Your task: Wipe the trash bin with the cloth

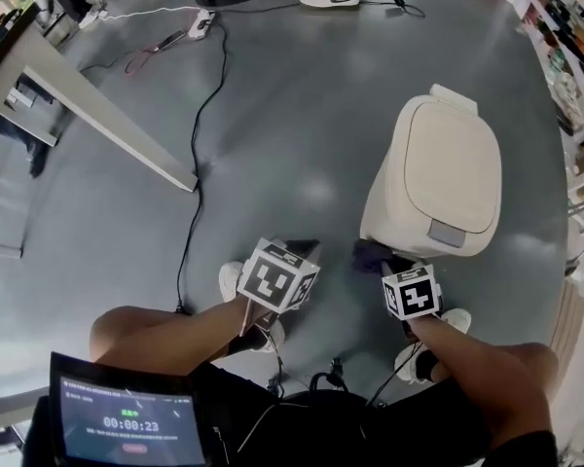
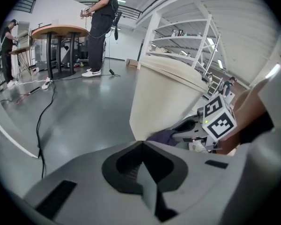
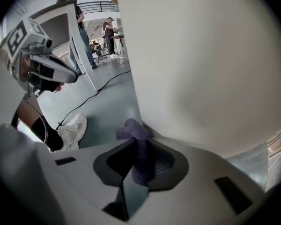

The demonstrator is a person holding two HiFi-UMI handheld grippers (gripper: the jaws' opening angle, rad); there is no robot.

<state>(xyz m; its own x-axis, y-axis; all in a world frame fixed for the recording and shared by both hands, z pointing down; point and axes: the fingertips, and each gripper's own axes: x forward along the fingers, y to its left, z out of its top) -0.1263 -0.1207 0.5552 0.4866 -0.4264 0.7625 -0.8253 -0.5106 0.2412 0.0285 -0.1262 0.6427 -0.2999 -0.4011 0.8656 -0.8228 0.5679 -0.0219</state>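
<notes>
On the screen [image 1: 128, 424]: 00:00:23; right gripper [image 3: 141, 148] pinches cloth [image 3: 129, 129].

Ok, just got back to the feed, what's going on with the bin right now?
A person is working with tongs in each hand. The right tongs are shut on a purple cloth and hold it against the lower side of the cream trash bin, near the floor. The left tongs are shut with nothing in them, beside the right ones and not touching the bin.
</notes>
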